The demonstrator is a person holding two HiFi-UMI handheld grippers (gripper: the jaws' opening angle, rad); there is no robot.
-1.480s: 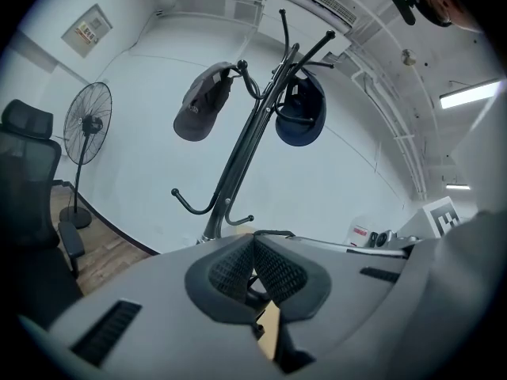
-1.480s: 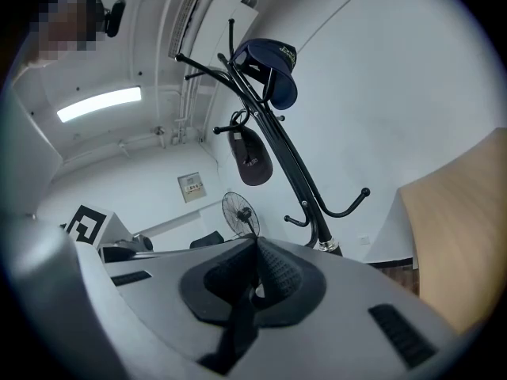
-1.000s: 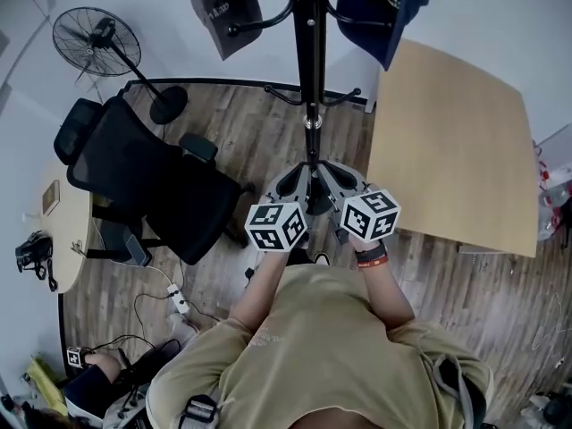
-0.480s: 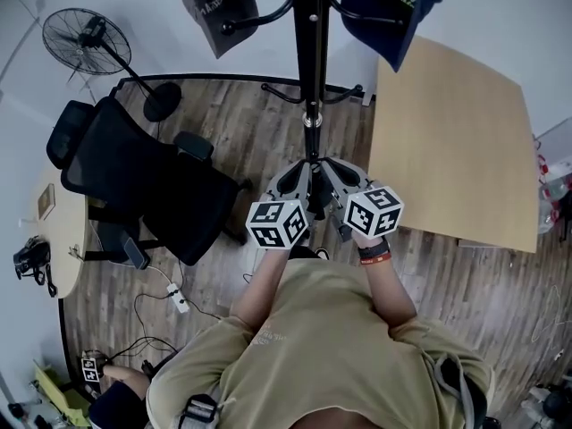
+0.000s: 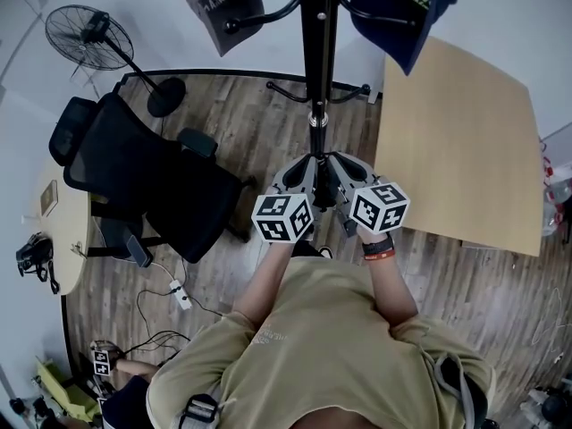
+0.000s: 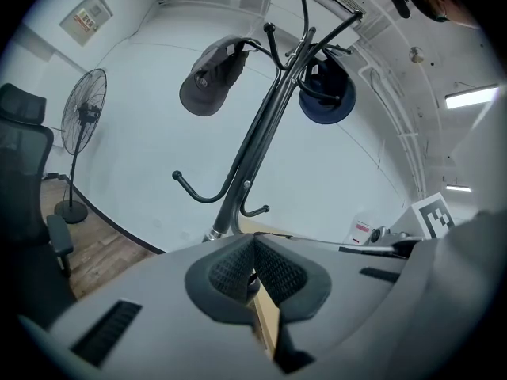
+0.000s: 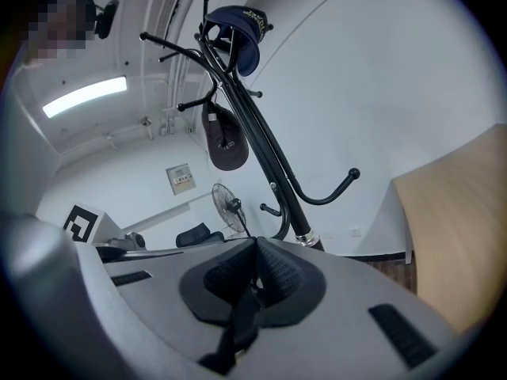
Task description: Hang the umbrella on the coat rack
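Umbrella (image 7: pixel 236 323): seemingly a black strap

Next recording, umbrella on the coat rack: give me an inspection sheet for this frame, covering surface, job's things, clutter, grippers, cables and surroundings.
Surface: wood floor; the rack stands on it.
Job's things: coat rack upright, lower hooks free; umbrella itself not clearly seen.
Clutter: grey cap and navy cap hang on the upper hooks.
Grippers: left gripper fingers together, nothing made out between them; right gripper fingers shut on a black strap, perhaps the umbrella's.
Cables: white power strip with leads trailing over the floor.
Surroundings: office chair, standing fan, tan desk.
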